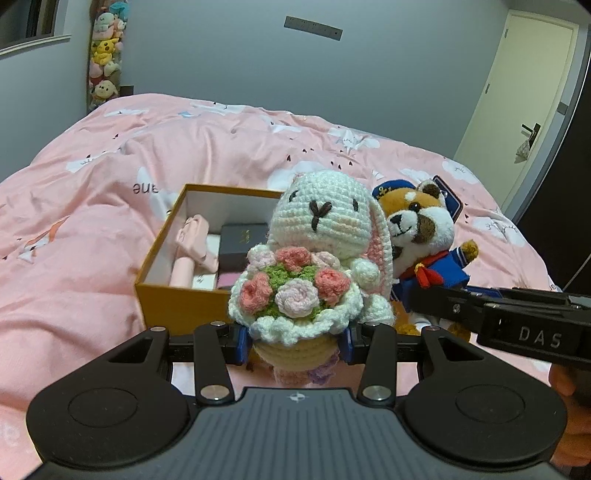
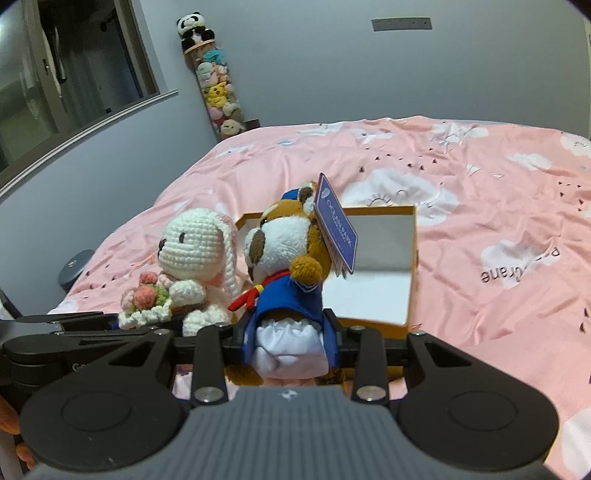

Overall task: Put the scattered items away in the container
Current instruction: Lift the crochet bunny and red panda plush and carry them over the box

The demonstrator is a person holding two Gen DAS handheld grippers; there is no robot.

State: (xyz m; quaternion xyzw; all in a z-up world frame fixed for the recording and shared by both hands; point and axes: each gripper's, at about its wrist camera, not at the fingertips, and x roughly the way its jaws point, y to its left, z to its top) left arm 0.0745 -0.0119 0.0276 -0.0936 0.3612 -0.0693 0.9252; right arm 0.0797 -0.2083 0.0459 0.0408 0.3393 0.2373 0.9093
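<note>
- Left wrist view, bedding: a pink duvet (image 1: pixel 147 155) printed with white clouds and small dark marks covers the whole bed, rumpled into soft folds.
- Left wrist view, walls: pale grey-blue, with a long grey plate (image 1: pixel 313 27) mounted high up; a cream door (image 1: pixel 517 110) with a dark handle stands at the right.
- Corner: a tall clear tube of small plush toys (image 1: pixel 105 55) stands behind the bed; in the right wrist view a panda plush (image 2: pixel 194 26) sits on top of it, beside a dark window (image 2: pixel 74 74).
- Container: an orange box (image 1: pixel 177 306) with a white inside rests on the duvet; it already holds a pink pouch (image 1: pixel 194 251) and a dark case (image 1: pixel 242 245).
- Left gripper (image 1: pixel 295 341): its blue pads pinch the base of a crocheted rabbit (image 1: pixel 325 229), which holds a knitted bouquet and is held clear of the duvet, just in front of the box.
- Right gripper (image 2: pixel 290 343): its jaws clamp the lower body of a red panda plush (image 2: pixel 288 254) in a blue sailor suit, with a purple tag at its ear, held beside the rabbit and in front of the box.
- Right wrist view, bed edge: a round dark grey object (image 2: pixel 75 269) stands at the left beyond the duvet; what it is cannot be told.
</note>
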